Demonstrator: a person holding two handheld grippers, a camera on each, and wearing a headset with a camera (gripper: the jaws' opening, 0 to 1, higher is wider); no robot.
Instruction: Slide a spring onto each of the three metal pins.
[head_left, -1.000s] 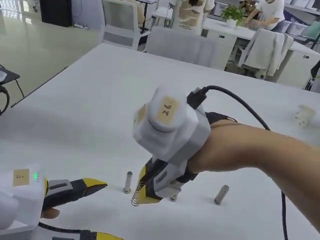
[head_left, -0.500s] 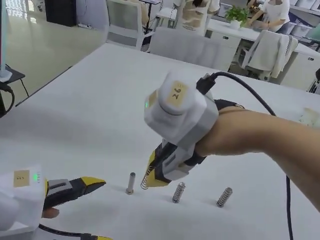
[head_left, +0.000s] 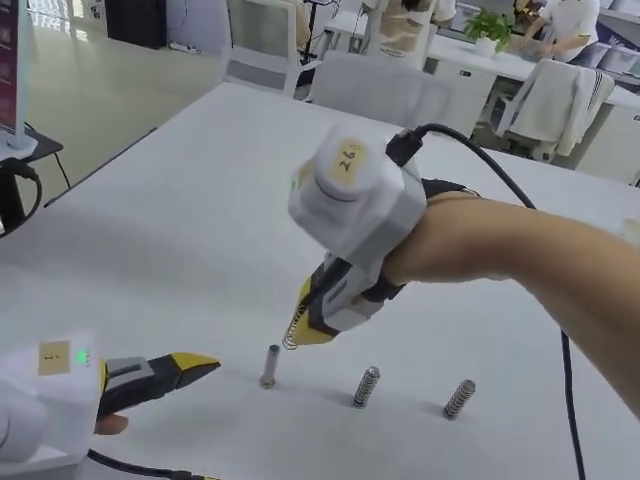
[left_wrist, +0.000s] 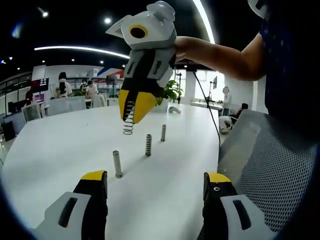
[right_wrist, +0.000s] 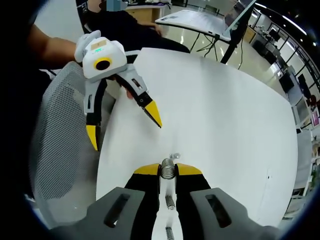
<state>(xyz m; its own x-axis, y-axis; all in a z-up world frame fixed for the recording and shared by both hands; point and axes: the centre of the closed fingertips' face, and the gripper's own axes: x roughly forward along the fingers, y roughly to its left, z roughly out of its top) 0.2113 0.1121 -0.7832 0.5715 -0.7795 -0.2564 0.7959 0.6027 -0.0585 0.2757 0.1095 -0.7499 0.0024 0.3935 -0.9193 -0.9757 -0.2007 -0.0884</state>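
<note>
**A:** What's on the left?

**B:** My left gripper (left_wrist: 156, 179) is idle. Its fingers (left_wrist: 94, 181) are spread wide with nothing between them. Ahead of their tips the bare pin (head_left: 270, 366) stands upright on the bench (head_left: 180, 210).

**A:** And the spring?

**B:** The spring (left_wrist: 129, 117) is pinched in the closed fingers of my right gripper (head_left: 308, 330). It hangs out below their tips, just above the pin and slightly to its right, not touching it.

**A:** How will it handle?

**B:** Light and bendy, I'd judge. If I squeeze it mid-coil, it could buckle or pop out. My hold is near its top end, so the lower coils are free to find the pin. In the head view it looks a little tilted, so I'd straighten it first.

**A:** Further right?

**B:** To the right of those fingers, the middle pin (head_left: 367, 386) and the end pin (head_left: 459, 398) already wear springs.
</note>
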